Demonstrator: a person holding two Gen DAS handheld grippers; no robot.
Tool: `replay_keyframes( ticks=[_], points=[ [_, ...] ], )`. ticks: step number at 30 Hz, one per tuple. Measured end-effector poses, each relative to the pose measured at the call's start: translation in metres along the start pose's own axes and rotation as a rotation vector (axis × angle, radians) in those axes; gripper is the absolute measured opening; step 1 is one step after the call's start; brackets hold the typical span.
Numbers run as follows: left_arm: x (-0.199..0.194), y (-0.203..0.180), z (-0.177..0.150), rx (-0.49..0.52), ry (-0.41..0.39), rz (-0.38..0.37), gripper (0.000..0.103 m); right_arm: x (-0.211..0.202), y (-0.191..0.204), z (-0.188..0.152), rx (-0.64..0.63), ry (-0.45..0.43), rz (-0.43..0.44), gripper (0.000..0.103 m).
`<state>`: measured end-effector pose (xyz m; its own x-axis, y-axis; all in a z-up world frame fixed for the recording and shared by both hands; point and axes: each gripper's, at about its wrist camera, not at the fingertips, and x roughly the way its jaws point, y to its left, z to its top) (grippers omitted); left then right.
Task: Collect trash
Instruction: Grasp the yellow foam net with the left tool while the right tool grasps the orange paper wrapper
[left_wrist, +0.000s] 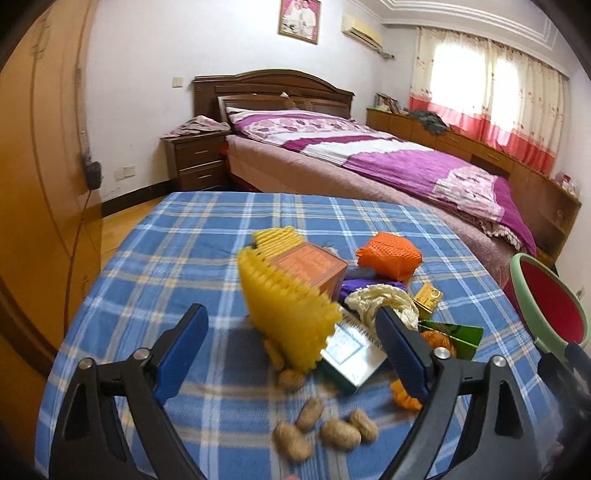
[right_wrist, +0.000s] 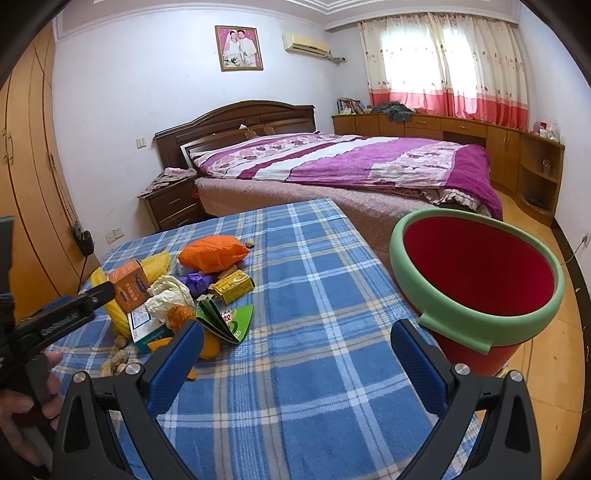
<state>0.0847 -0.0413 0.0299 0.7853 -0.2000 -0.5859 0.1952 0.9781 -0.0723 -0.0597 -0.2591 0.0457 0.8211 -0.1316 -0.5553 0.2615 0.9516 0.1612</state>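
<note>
While the trash pile (right_wrist: 173, 295) sits bunched on the left part of the blue plaid table (right_wrist: 314, 295), the red bucket (right_wrist: 480, 280) with the green rim stands off the table's right edge, and as far as I can see into it, it's just red inside, nothing in it. From the left wrist view only a slice of it shows at the far right.

The pile is a mix: yellow foam netting (left_wrist: 288, 317) standing up in front, an orange carton (left_wrist: 314, 269) right behind it, an orange mesh bag (left_wrist: 391, 258) further back, a crumpled cream wrapper (left_wrist: 384, 302), a small yellow box (left_wrist: 428, 299), a green packet (left_wrist: 454, 336) and a white and green box (left_wrist: 354, 354) lying flat. A few peanuts (left_wrist: 325, 432) are loose on the cloth, nearest the camera.

Left gripper (left_wrist: 291, 354) hangs over the pile with its blue pads spread wide; the netting and flat box show between them, but the pads aren't pressing on anything. Right gripper (right_wrist: 295, 365) is also spread wide over bare cloth, between the pile and the bucket, gripping nothing. A hand (right_wrist: 33, 402) shows at the left edge of the right wrist view, holding the left gripper's handle.
</note>
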Motion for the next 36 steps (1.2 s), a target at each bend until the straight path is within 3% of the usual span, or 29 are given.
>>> replay_keyframes(
  ticks=[4, 8, 11, 14, 21, 31, 36],
  points=[
    [0.020, 0.003, 0.001, -0.013, 0.053, -0.041, 0.072, 0.011, 0.003, 0.003, -0.012, 0.035, -0.003, 0.103],
    [0.035, 0.016, 0.000, -0.081, 0.104, -0.110, 0.044, 0.027, 0.012, 0.006, -0.033, 0.088, 0.002, 0.103],
    [0.039, 0.021, -0.001, -0.103, 0.107, -0.148, 0.026, 0.040, 0.019, 0.008, -0.047, 0.130, 0.013, 0.103],
    [0.042, 0.025, 0.000, -0.113, 0.109, -0.184, 0.016, 0.054, 0.027, 0.011, -0.055, 0.172, 0.036, 0.103],
    [0.051, 0.033, 0.003, -0.143, 0.134, -0.250, 0.011, 0.077, 0.036, 0.017, -0.020, 0.238, 0.070, 0.103],
    [0.043, 0.034, 0.004, -0.130, 0.097, -0.259, 0.011, 0.099, 0.031, 0.018, 0.074, 0.300, 0.104, 0.093],
    [0.029, 0.038, 0.004, -0.136, 0.070, -0.238, 0.011, 0.086, 0.034, 0.020, 0.074, 0.289, 0.096, 0.091]
  ],
)
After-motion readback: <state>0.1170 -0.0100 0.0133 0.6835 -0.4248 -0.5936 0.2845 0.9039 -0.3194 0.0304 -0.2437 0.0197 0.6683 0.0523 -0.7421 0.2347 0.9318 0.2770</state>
